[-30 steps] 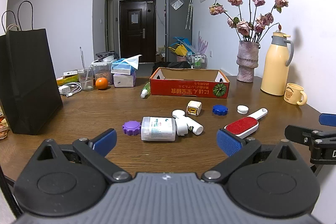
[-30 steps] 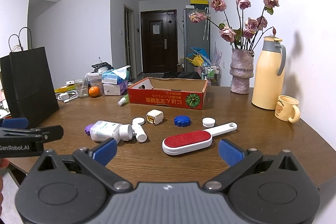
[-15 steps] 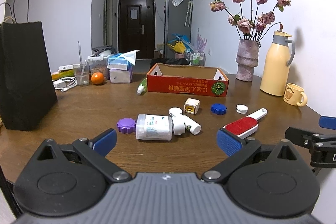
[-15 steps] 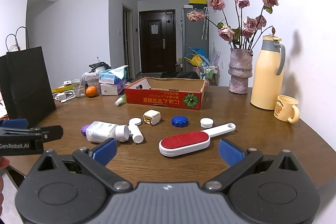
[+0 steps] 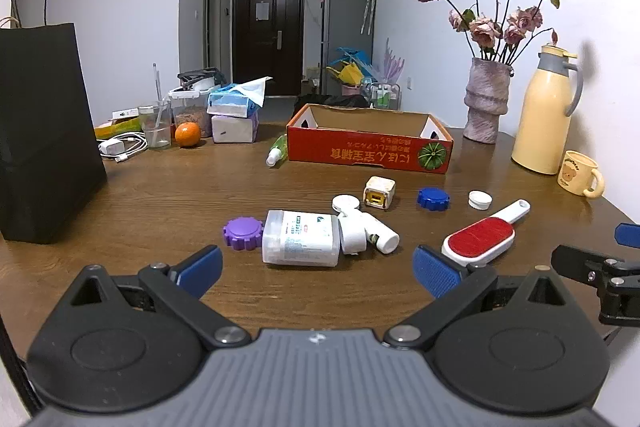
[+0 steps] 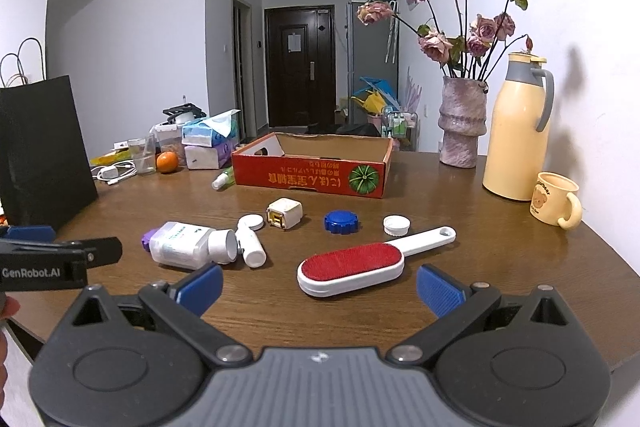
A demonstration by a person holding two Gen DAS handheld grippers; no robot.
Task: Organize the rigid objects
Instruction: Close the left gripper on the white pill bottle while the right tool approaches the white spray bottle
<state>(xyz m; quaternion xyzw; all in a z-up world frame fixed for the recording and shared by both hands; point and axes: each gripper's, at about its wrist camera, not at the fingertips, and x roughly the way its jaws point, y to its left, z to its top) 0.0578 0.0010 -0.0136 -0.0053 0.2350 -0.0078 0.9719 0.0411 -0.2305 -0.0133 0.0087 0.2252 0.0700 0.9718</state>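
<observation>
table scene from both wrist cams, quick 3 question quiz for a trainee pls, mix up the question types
1. True or false: the red cardboard box already holds the lint brush.
2. Multiple choice: what touches the base of the lying white bottle? A) the blue cap B) the purple cap C) the orange
3. Fill in: both the left gripper and the right gripper are ____ and hold nothing.

Key
1. False: the brush lies on the table, in front of the box.
2. B
3. open
</observation>
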